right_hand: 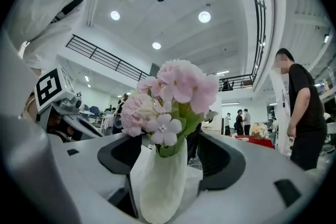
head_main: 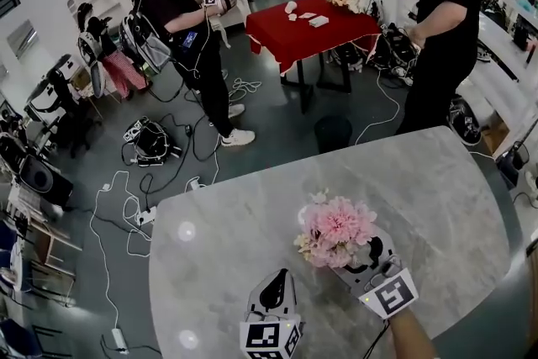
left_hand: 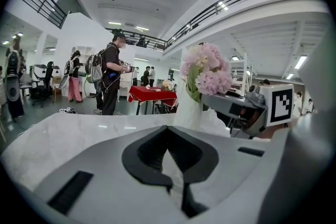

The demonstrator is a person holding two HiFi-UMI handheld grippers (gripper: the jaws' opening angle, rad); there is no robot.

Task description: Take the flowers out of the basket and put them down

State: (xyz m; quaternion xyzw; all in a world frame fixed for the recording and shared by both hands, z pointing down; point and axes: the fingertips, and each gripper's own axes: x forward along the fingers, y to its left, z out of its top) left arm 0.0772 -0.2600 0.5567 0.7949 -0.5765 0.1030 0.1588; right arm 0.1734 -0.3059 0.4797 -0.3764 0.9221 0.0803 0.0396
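**A:** Starting far left: a person with a backpack [head_main: 181,21] stands on the dark floor, with cables lying round their feet.

**B:** And nearer us?

**A:** The grey table [head_main: 244,223] fills the foreground. The left claw [head_main: 277,277] sits low over its near edge with its jaws pressed right together. There's nothing in them, just the tabletop showing past the tips.

**B:** So the flowers are further over?

**A:** Just to its right, yes. The flowers [head_main: 338,229], a bunch of pink and cream heads, are upright in a white wrap [right_hand: 160,186] over the near part of that table. I can't tell whether the base rests on the top.

**B:** Has the right claw got hold of them?

**A:** No. The right claw [right_hand: 173,149] is spread wide, with the wrap standing between its jaws. There's clear space on the right side, and the pads aren't squeezing it. Its marker cube [head_main: 391,294] is right by the table's edge.

**B:** Anything behind?

**A:** A red table [head_main: 294,34] in the middle distance, with small pale things on top. At far right, a person in black [head_main: 441,29] stands beside a counter.
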